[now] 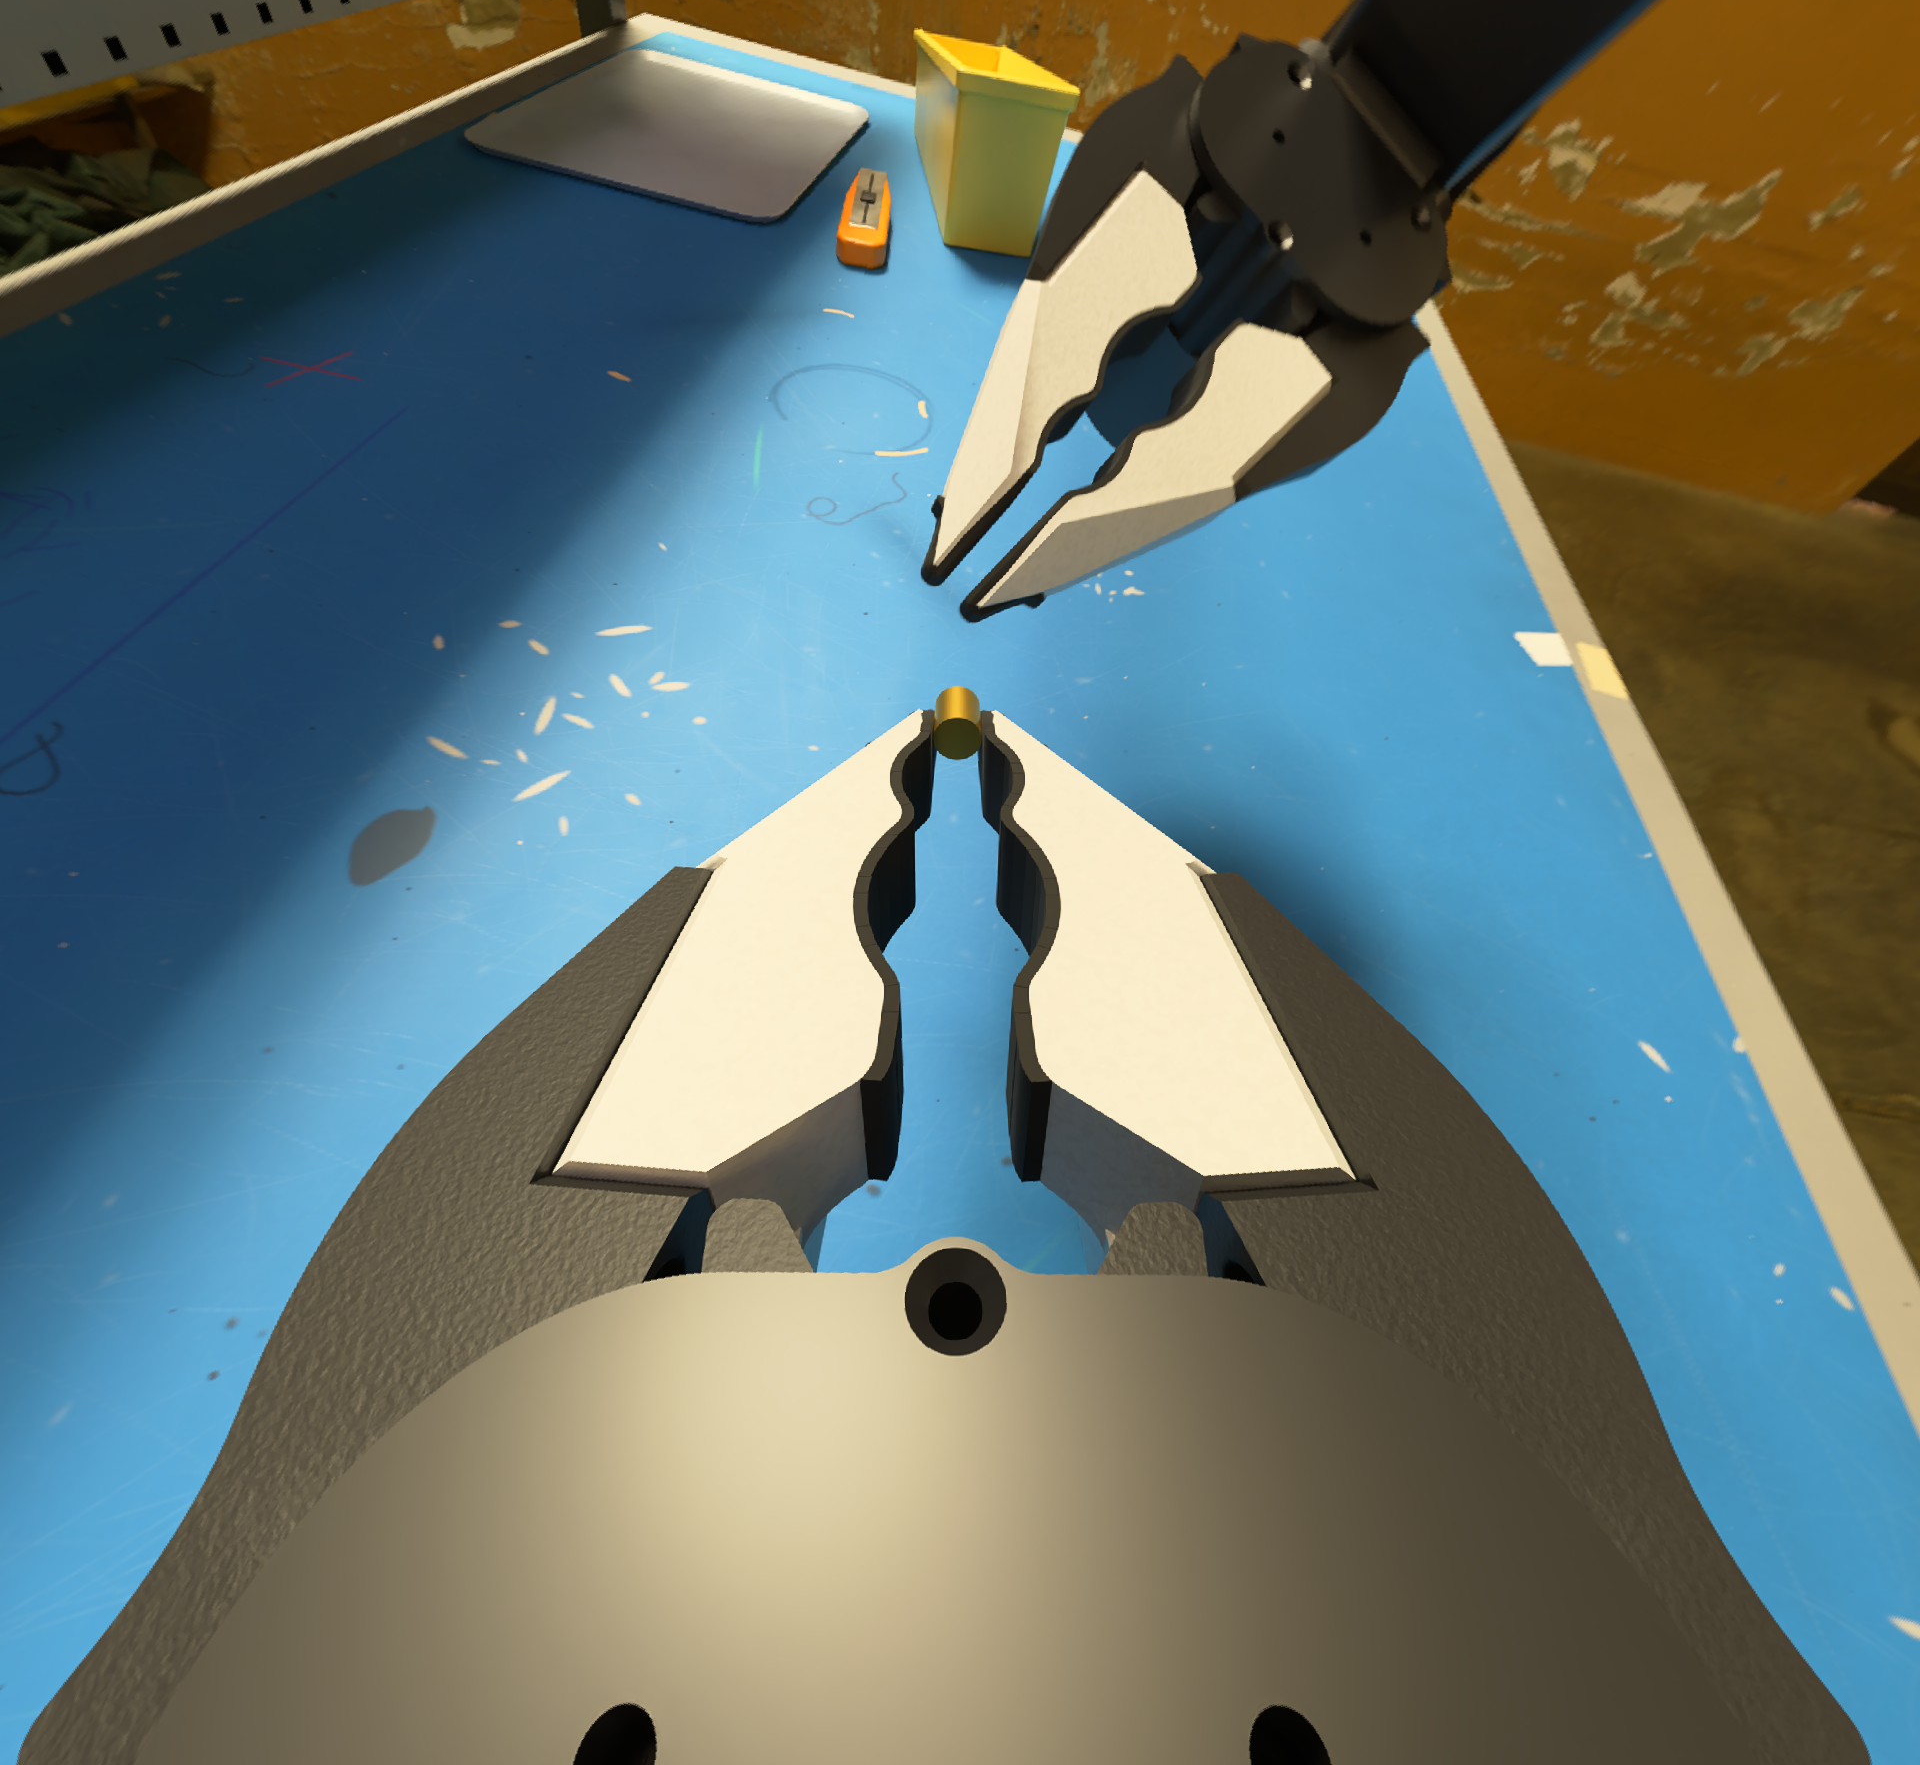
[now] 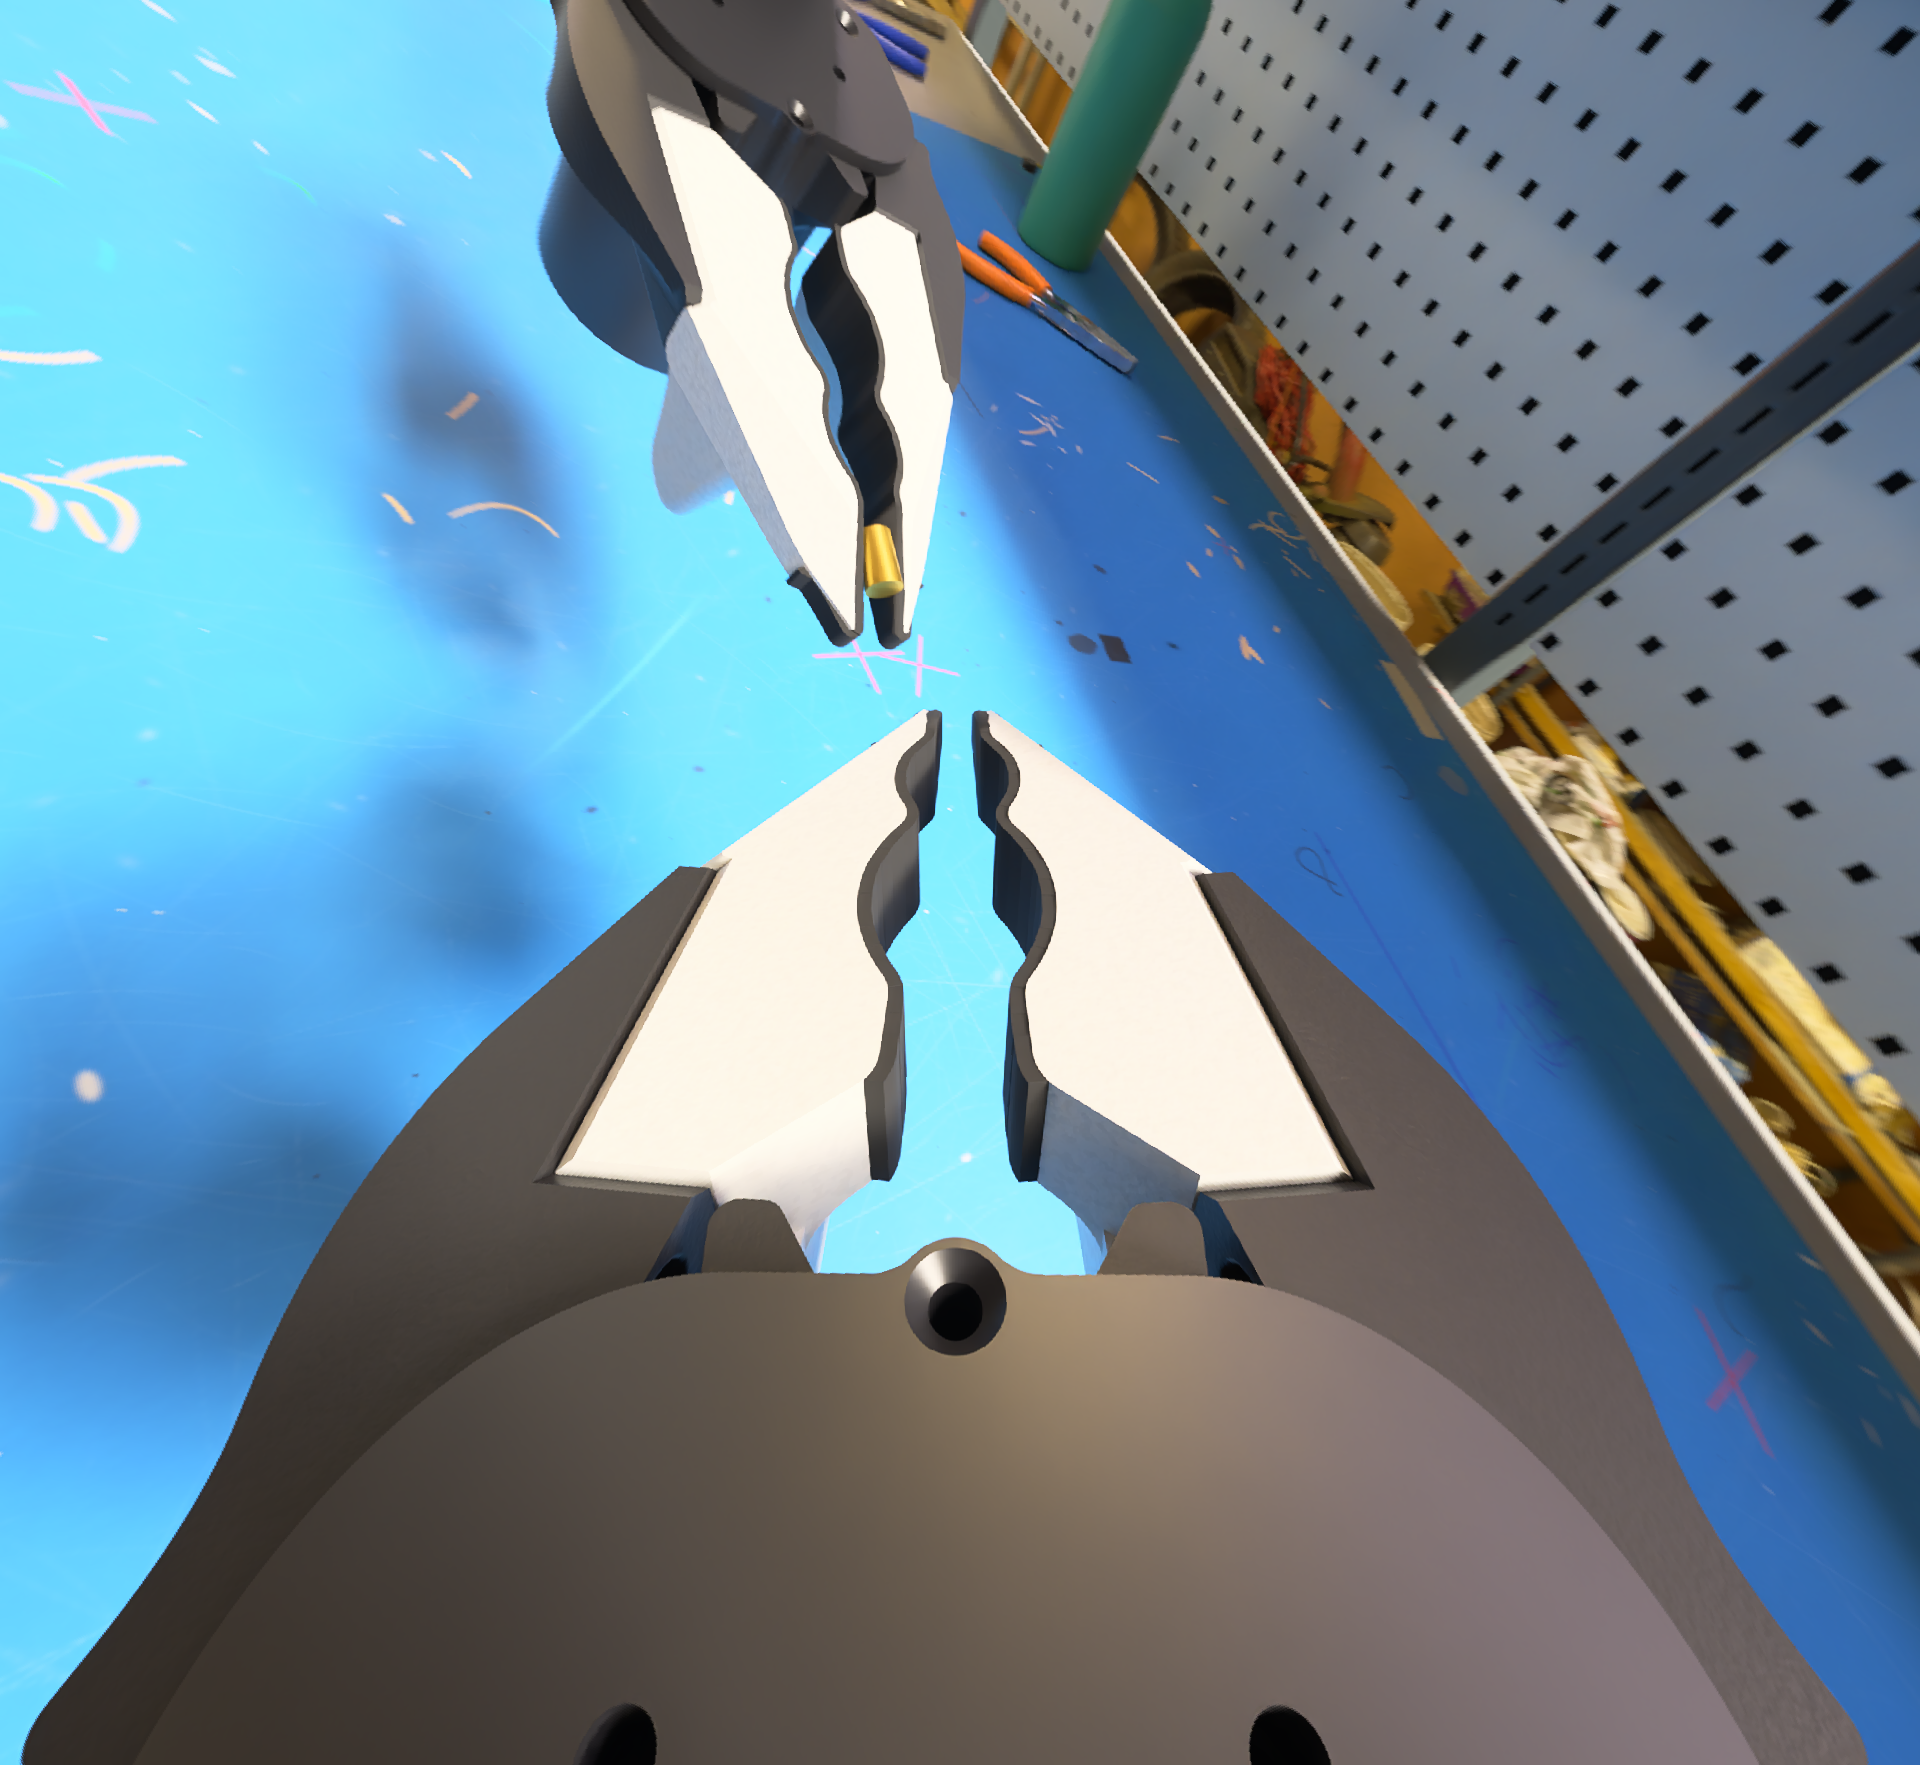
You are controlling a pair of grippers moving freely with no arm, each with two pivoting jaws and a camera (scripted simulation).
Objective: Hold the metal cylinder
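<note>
The metal cylinder (image 1: pixel 956 726) is small, short and brass-coloured. My left gripper (image 1: pixel 956 741) is shut on it at the very fingertips, above the blue table (image 1: pixel 416 572). The right wrist view shows the same grip from the other side: the cylinder (image 2: pixel 883 562) sits between the left gripper's (image 2: pixel 868 624) tips. My right gripper (image 2: pixel 957 723) is empty, its jaws a narrow gap apart. It points tip to tip at the left gripper, a short way off. It also shows in the left wrist view (image 1: pixel 951 591), just beyond the cylinder.
A yellow bin (image 1: pixel 992 146), an orange utility knife (image 1: pixel 864 219) and a grey tray (image 1: pixel 665 131) stand at the far end of the table. A green bottle (image 2: pixel 1127 84) and orange pliers (image 2: pixel 1039 292) lie by the pegboard wall (image 2: pixel 1558 261). The table edge (image 1: pixel 1662 780) runs along the right.
</note>
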